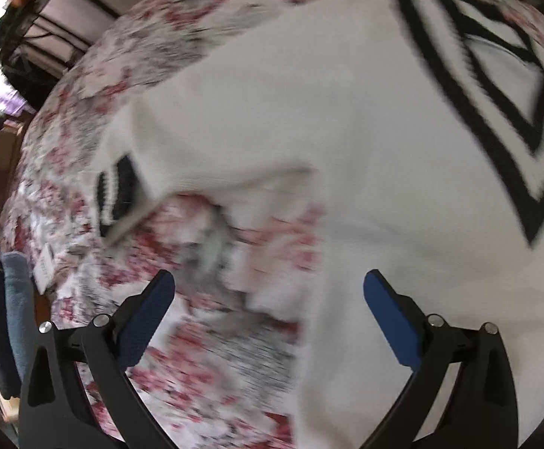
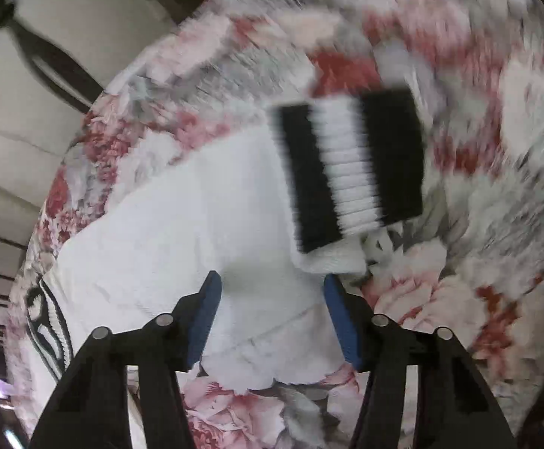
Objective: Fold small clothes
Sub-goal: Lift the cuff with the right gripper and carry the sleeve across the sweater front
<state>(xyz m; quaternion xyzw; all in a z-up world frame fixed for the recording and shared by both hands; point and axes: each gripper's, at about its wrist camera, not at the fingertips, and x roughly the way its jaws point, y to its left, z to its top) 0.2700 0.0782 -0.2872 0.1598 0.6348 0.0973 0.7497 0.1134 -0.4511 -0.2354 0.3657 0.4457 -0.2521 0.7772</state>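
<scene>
A white knit sweater [image 1: 309,131] with a black-striped V-neck [image 1: 496,112] lies spread on a floral tablecloth [image 1: 197,336]. One sleeve bends back, and its black-and-white cuff [image 1: 116,194] rests at the left. My left gripper [image 1: 269,280] hangs open above the sweater's side edge, with nothing between its blue pads. In the right wrist view the other sleeve [image 2: 197,224] runs up to its striped cuff [image 2: 350,168], which is folded over. My right gripper [image 2: 272,280] stands open low over this sleeve; white fabric lies between the pads, not pinched. The neck [image 2: 47,321] shows at lower left.
Folded blue and dark clothes [image 1: 13,318] are stacked at the table's left edge, with a small white card [image 1: 45,262] beside them. The floral cloth [image 2: 477,187] stretches to the right of the sleeve. Pale floor [image 2: 28,112] lies beyond the table edge.
</scene>
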